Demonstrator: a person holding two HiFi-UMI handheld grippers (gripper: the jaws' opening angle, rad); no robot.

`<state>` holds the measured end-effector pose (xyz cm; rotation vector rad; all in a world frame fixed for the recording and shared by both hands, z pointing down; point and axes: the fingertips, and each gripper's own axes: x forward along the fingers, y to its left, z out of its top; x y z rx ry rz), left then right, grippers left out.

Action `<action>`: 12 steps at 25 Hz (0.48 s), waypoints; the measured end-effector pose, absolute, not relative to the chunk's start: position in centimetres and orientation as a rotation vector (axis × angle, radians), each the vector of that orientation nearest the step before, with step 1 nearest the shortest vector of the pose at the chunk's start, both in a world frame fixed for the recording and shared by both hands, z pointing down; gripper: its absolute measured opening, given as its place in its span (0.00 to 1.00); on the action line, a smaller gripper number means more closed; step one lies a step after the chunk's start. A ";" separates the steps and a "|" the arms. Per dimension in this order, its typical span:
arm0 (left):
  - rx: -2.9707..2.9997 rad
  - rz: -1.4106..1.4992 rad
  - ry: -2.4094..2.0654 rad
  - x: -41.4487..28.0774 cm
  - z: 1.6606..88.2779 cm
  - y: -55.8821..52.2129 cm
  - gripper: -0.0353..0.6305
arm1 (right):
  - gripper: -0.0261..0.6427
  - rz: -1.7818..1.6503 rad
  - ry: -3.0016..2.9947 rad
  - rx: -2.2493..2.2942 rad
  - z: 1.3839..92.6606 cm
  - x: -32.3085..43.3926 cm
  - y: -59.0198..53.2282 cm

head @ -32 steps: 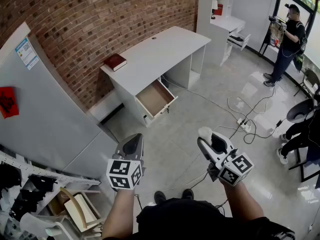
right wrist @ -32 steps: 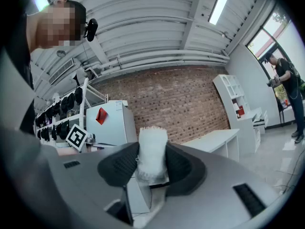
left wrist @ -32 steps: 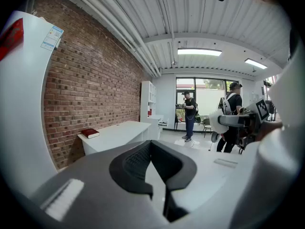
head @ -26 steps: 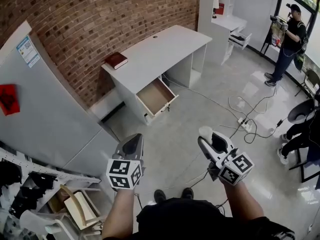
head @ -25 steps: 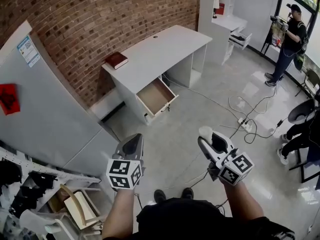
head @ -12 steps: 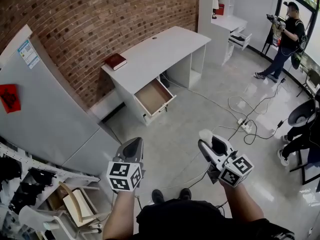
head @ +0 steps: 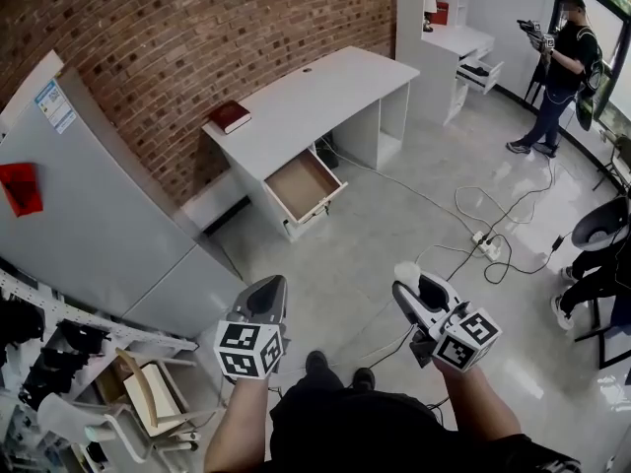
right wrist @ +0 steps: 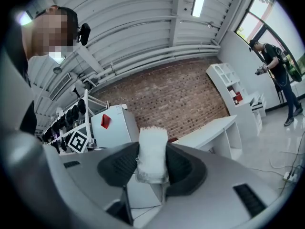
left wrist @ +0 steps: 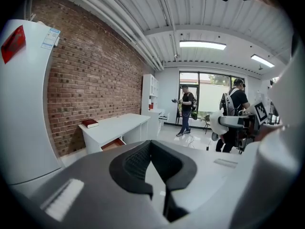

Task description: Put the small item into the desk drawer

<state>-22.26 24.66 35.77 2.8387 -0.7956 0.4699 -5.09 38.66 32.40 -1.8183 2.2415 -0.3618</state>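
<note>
A white desk stands against the brick wall, and its drawer is pulled open and looks empty. A red book lies on the desk's left end. My right gripper is over the floor well short of the desk, shut on a small white fuzzy item. In the right gripper view the white item is pinched between the dark pads. My left gripper hangs level with it on the left, shut and holding nothing. The left gripper view shows the desk and drawer ahead.
A tall white cabinet stands left of the desk. Cables and a power strip lie on the floor to the right. A person stands by a white shelf unit at the back right. A chair is at the right edge.
Both grippers have sunk slightly in the head view with their jaws unchanged. The person at the back right has stepped and turned. The desk and drawer have barely shifted.
</note>
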 end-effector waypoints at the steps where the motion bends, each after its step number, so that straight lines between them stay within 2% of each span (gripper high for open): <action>1: 2.831 0.471 -0.795 -22.1 35.9 24.5 0.07 | 0.28 -0.369 2.241 -1.816 32.6 -5.0 38.5; 12: 2.826 0.473 -0.734 -19.5 37.1 19.0 0.07 | 0.28 -0.410 2.193 -1.868 33.5 -2.6 33.9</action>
